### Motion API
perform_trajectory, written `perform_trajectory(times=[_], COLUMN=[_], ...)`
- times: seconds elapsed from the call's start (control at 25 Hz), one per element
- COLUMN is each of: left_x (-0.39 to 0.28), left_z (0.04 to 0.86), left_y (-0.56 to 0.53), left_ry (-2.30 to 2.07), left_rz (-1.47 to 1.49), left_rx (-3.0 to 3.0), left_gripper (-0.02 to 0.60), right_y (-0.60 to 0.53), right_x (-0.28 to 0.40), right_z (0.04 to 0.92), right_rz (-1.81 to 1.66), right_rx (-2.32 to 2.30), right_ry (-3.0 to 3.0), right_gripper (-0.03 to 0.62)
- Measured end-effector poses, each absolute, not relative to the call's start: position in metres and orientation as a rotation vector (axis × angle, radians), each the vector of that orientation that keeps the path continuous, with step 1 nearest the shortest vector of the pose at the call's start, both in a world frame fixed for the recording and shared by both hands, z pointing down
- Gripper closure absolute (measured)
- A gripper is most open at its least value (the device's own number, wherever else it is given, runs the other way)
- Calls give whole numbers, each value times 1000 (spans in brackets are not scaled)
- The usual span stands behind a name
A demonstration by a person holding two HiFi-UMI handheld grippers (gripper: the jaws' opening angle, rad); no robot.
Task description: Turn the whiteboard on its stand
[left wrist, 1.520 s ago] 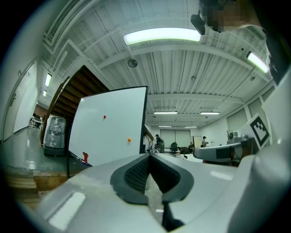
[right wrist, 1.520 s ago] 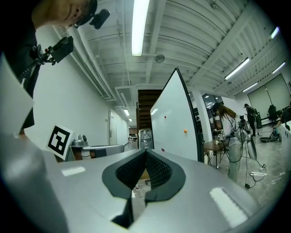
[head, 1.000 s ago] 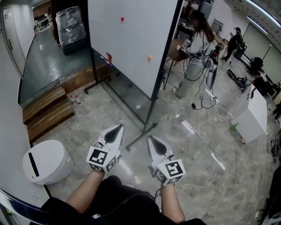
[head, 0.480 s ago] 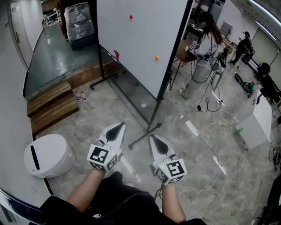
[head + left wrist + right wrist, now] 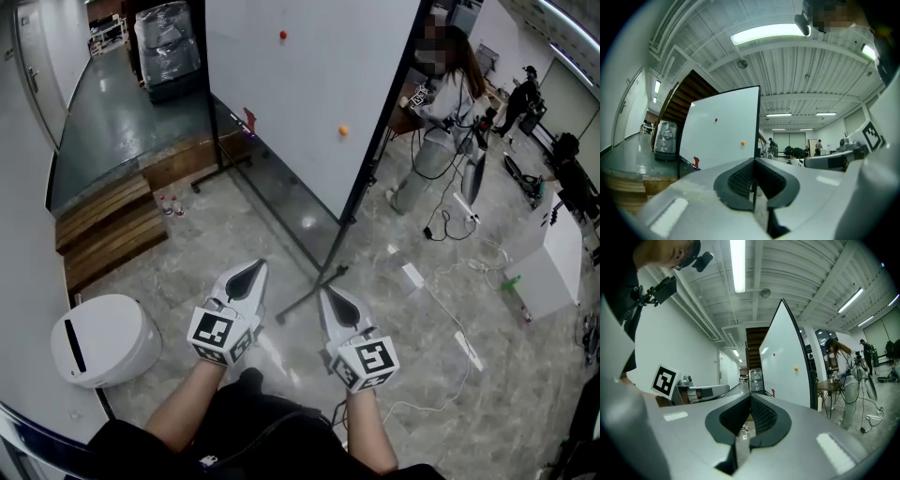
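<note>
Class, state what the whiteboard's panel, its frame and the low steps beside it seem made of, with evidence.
Whiteboard panel: smooth white sheet, possibly coated metal, as a red dot and orange dot cling like magnets. Frame: thin black bars, probably painted metal. Steps: brown slatted planks, apparently wood.

Whiteboard [image 5: 300, 103] nearer than before

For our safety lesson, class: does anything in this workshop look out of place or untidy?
Loose cables trail across the floor right of the whiteboard, a possible trip hazard. Two small bottles stand on the floor beside the wooden steps. The whiteboard itself stands upright.
</note>
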State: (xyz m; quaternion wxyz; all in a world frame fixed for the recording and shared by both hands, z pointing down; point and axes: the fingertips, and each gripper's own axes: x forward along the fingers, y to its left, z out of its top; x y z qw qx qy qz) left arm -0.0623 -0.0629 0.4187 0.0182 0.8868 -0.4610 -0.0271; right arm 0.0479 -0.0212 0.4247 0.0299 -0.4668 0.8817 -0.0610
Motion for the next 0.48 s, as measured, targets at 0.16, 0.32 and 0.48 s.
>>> perform_trajectory(times=[0.16, 0.32, 0.48], left_x=[-65, -68, -74], left_z=[415, 410, 411], left_y=[-91, -120, -146], left_ry=[-1392, -1357, -1311], left_rz=[-87, -101, -122], left_rx=[2773, 2793, 2806], left_gripper=[578, 578, 578], right_y=[-47, -73, -100], right_x=[43, 41, 37], right_z=[420, 416, 413], right_rz=[-176, -163, -154], right_rx=[-1482, -1521, -1553], right_ry=[2714, 2690, 2658], right_gripper=[585, 585, 585])
